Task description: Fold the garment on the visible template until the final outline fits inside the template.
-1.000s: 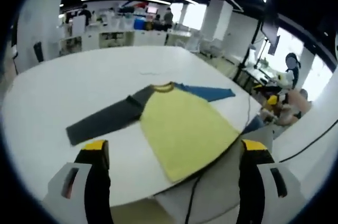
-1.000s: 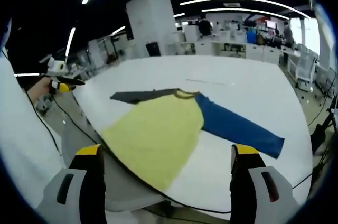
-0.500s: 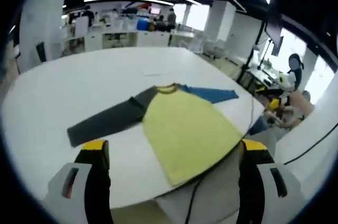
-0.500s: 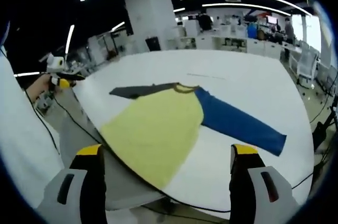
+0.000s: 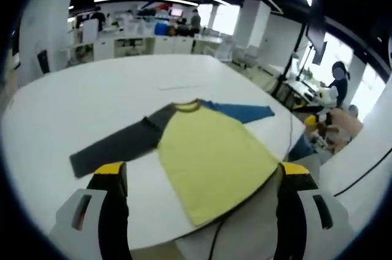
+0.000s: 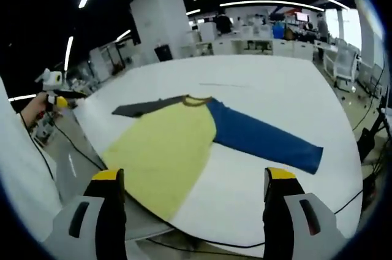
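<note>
I judge the folding not yet begun: the shirt [image 5: 208,162] lies spread flat on the white desk [image 5: 79,97], its hem hanging over the near edge. My left hand-held gripper [image 5: 199,177] and right hand-held gripper [image 6: 190,183] both hover apart, holding nothing. Next I need to reach a sleeve. The left view shows the grey sleeve [image 5: 113,143] whole; the right view shows the blue sleeve [image 6: 263,140] whole
</note>
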